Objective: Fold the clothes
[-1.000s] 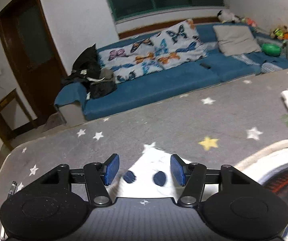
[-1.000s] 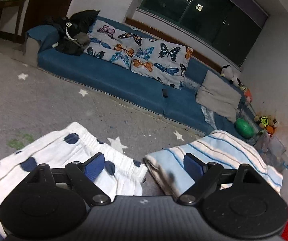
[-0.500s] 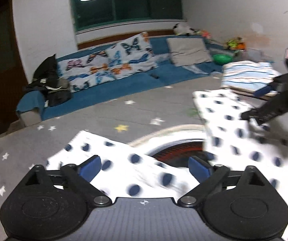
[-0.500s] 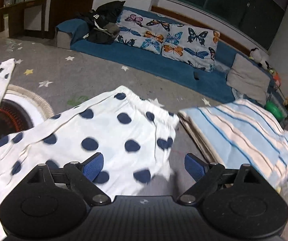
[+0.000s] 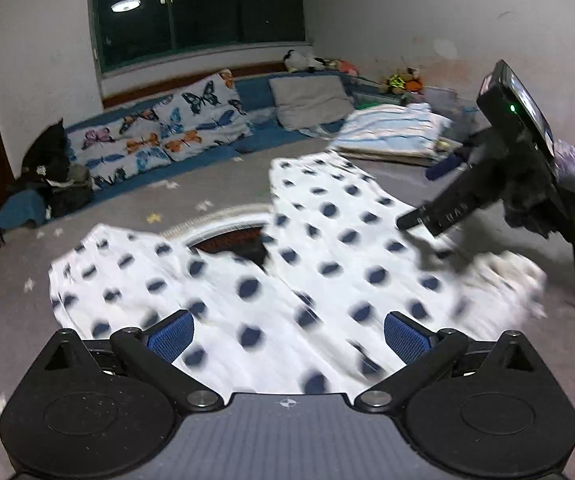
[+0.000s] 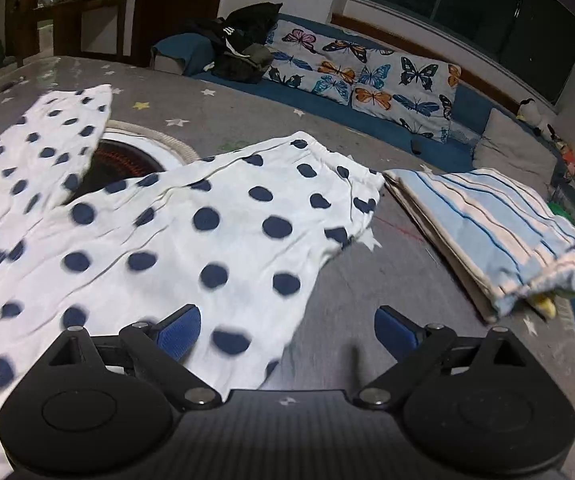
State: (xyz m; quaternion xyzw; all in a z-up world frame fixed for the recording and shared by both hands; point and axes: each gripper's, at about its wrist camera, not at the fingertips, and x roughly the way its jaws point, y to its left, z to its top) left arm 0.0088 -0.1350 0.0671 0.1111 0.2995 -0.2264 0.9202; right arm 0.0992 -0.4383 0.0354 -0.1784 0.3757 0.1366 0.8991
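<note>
White trousers with dark blue dots (image 5: 327, 264) lie spread on the grey star-patterned table, legs apart in a V; they also show in the right wrist view (image 6: 191, 232). My left gripper (image 5: 287, 338) is open and empty, low over the trousers' near part. My right gripper (image 6: 285, 330) is open and empty, over the edge of one trouser leg. In the left wrist view the right gripper (image 5: 427, 224) reaches in from the right, above the cloth; whether it touches is unclear.
A folded blue-striped cloth (image 6: 487, 224) lies at the table's right, also in the left wrist view (image 5: 391, 132). A round heater opening (image 6: 127, 160) sits in the table between the trouser legs. A blue sofa with butterfly cushions (image 6: 359, 80) runs behind.
Both grippers have pulled back and the left has swung right, so the whole trousers now show. The left gripper's jaws have opened wider than a second ago.
</note>
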